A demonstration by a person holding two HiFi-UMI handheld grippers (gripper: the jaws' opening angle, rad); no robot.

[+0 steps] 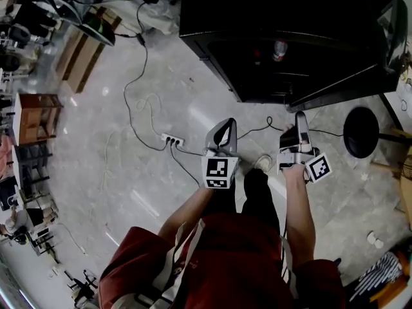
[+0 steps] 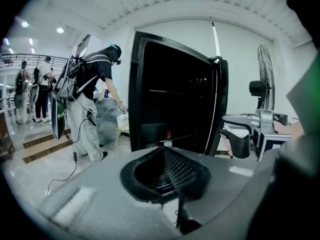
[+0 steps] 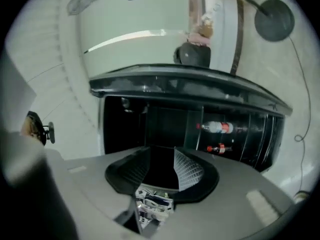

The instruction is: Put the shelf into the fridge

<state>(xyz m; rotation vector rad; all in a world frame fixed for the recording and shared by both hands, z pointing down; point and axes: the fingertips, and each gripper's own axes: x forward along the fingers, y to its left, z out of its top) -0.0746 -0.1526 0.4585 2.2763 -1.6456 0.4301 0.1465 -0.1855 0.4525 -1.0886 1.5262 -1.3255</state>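
The black fridge [image 1: 290, 18] stands open ahead of me, dark inside. In the left gripper view the fridge [image 2: 170, 99] shows a fitted shelf line and its door [image 2: 220, 104] swung right. The right gripper view looks at the fridge [image 3: 190, 84] from close, with two bottles [image 3: 216, 127] in the door rack. No loose shelf shows in any view. My left gripper [image 1: 227, 122] [image 2: 162, 151] is shut, tips meeting, on nothing. My right gripper [image 1: 300, 116] [image 3: 162, 151] is slightly open and empty. Both hang side by side in front of the fridge.
A power strip [image 1: 172, 141] and cables lie on the pale floor to the left. A fan's round base [image 1: 360, 132] stands right of the fridge door. Wooden racks [image 1: 35, 118] line the far left. A person [image 2: 92, 104] bends over beside the fridge.
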